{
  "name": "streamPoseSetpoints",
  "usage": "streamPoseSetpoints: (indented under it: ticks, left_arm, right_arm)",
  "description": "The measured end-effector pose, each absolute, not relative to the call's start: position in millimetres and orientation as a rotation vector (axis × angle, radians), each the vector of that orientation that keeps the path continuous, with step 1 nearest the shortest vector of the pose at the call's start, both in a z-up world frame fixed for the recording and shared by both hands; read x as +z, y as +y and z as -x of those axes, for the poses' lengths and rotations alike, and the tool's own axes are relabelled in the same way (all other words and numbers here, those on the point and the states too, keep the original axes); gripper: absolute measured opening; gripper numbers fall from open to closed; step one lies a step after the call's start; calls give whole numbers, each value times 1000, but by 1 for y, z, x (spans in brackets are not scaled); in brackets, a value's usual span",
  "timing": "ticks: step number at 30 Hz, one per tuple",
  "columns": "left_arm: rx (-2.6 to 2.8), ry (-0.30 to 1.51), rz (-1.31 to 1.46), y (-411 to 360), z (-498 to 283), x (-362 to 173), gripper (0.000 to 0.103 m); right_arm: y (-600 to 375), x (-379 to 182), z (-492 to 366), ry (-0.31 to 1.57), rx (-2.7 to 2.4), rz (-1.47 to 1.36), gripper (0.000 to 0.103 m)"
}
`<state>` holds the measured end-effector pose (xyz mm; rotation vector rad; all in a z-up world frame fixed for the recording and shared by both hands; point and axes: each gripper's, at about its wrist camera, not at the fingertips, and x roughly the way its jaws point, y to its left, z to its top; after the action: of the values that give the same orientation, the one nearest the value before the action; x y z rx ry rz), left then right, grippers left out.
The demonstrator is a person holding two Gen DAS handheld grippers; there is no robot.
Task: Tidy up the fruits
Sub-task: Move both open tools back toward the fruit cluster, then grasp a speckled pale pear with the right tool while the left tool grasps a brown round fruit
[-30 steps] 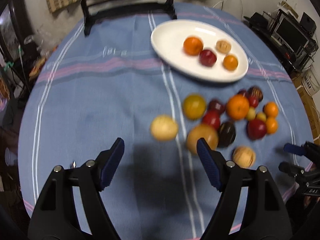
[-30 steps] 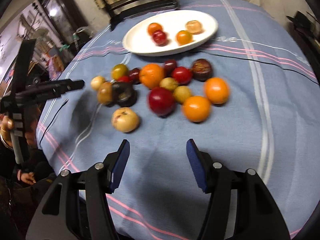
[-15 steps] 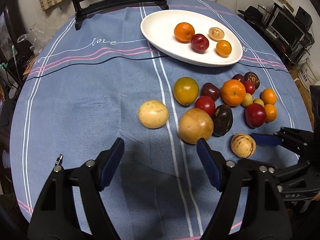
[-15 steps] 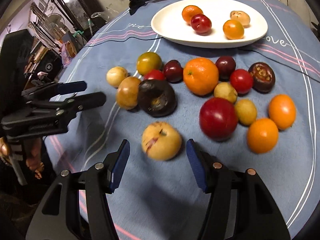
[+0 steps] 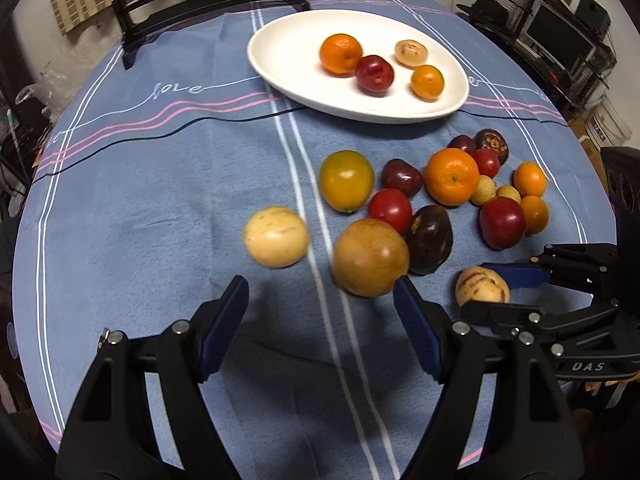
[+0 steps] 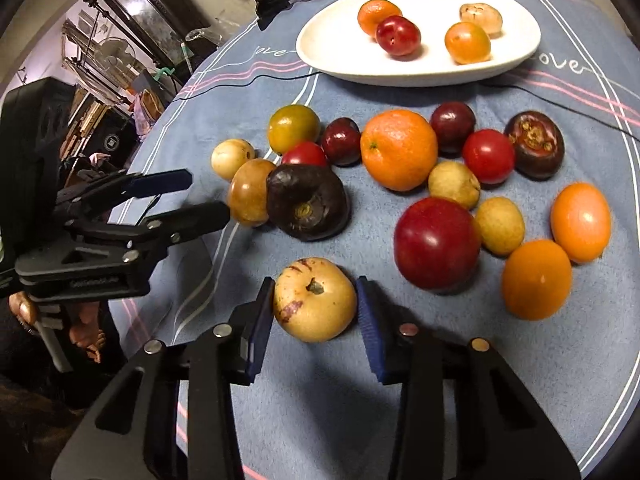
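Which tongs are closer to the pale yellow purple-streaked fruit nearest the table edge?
Right. The right tongs straddle the pale yellow purple-streaked fruit, pads flanking it. The left tongs hover open off to its side, nearer the tan round fruit.

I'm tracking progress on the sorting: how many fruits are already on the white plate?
4, all on the white plate: an orange at the back left, a red plum beside it, a pale tan fruit at the back right, and a small orange in front. None seems hidden.

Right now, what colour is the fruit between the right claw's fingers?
Pale yellow with purple streaks, clearest in the right wrist view.
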<state>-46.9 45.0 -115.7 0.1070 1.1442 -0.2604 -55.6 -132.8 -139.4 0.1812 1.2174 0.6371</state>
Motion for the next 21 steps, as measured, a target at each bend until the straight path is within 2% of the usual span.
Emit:
streamPoseSetpoints:
  ticks: [18,19,20,21]
  left_arm:
    - [-407,1076,-305,14,47,-129,75]
    - [-414,1068,-320,12,47,-128,68]
    - [-426,1061,-338,9,48,-127,50]
    - [-445,1059,-352,6,49,-127,43]
  right_arm:
    - [-151,-136,66,1226,598,-214,41]
    - [-151,-136,67,1227,597,-215,41]
    - [-151,-136,67,1227,595,-214,41]
    - [-151,-135,67,1227,595,-214,41]
